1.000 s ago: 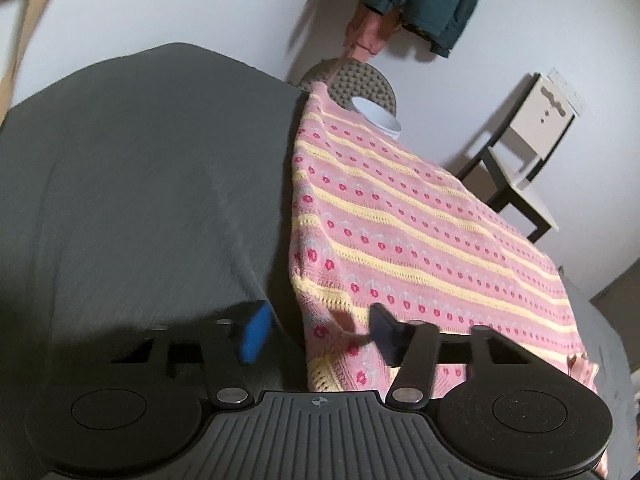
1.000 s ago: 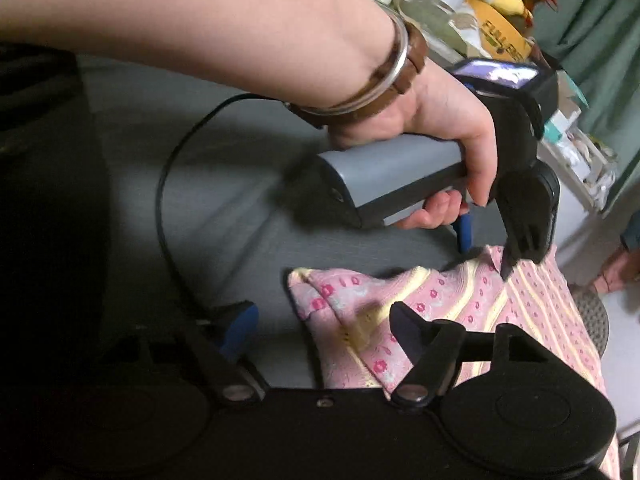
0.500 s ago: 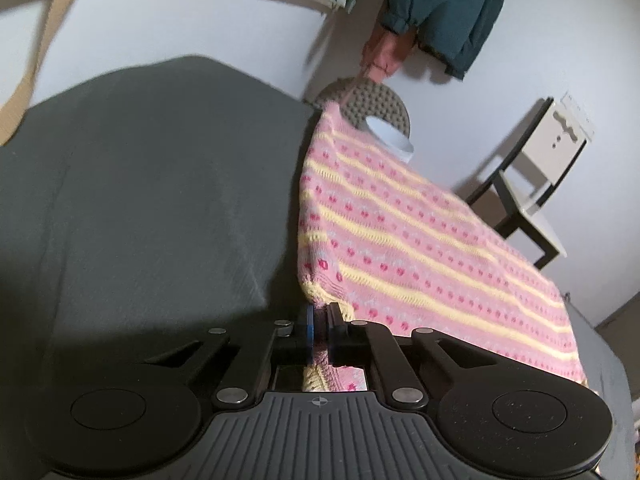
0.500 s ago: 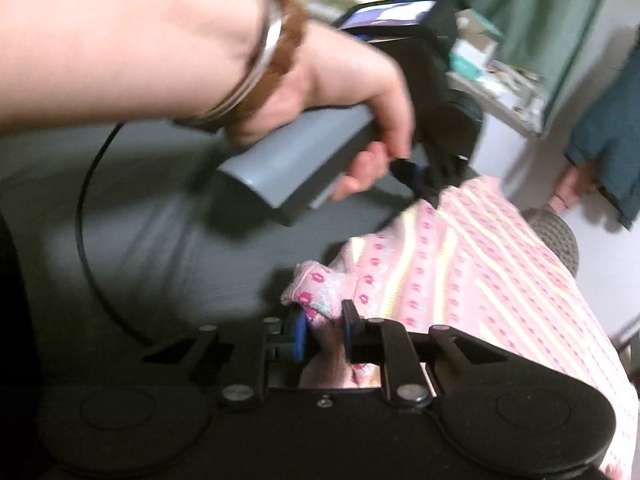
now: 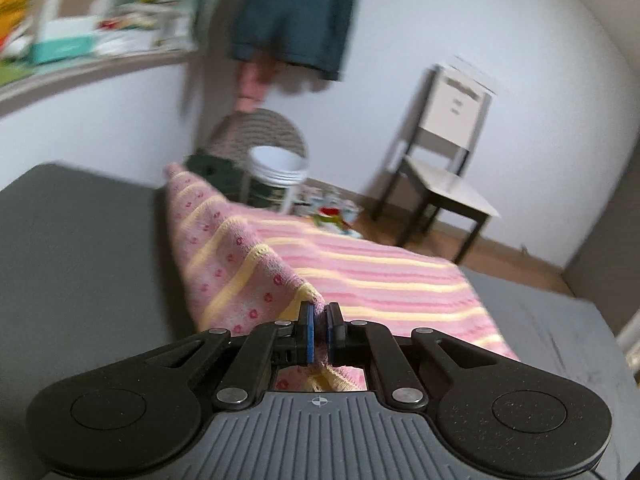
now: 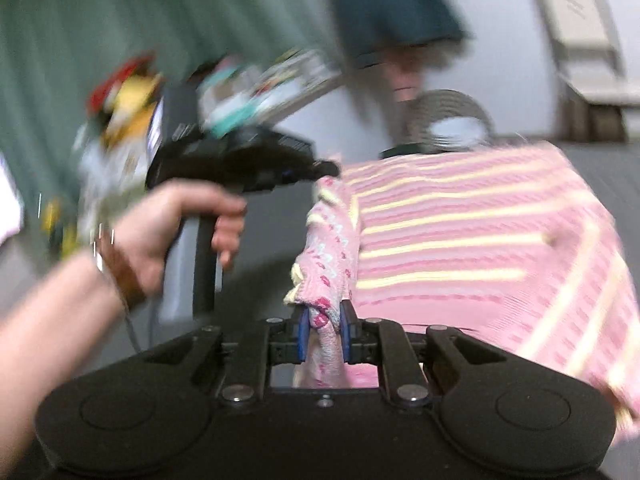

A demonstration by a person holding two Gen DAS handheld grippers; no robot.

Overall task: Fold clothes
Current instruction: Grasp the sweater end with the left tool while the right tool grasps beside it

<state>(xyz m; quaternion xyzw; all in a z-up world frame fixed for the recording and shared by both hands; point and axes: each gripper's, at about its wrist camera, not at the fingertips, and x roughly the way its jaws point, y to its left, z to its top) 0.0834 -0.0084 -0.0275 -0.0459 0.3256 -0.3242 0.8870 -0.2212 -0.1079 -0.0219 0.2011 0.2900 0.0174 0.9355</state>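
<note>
A pink knit garment with yellow stripes and small red motifs is spread over the dark grey surface. My left gripper is shut on one edge of it and holds that edge raised. In the right wrist view the same garment lifts off the surface, and my right gripper is shut on a bunched corner. The other gripper, held in a person's hand, shows at the left of that view, its tip on the garment's upper corner. Both views are motion-blurred.
A chair stands by the white wall at the right. A white bucket and a round woven piece sit behind the surface. Dark teal clothing hangs on the wall. A cluttered shelf runs along the left.
Both grippers went from open to shut on the garment's near edge, then lifted it up off the surface. The views tilted upward and blurred with the motion.
</note>
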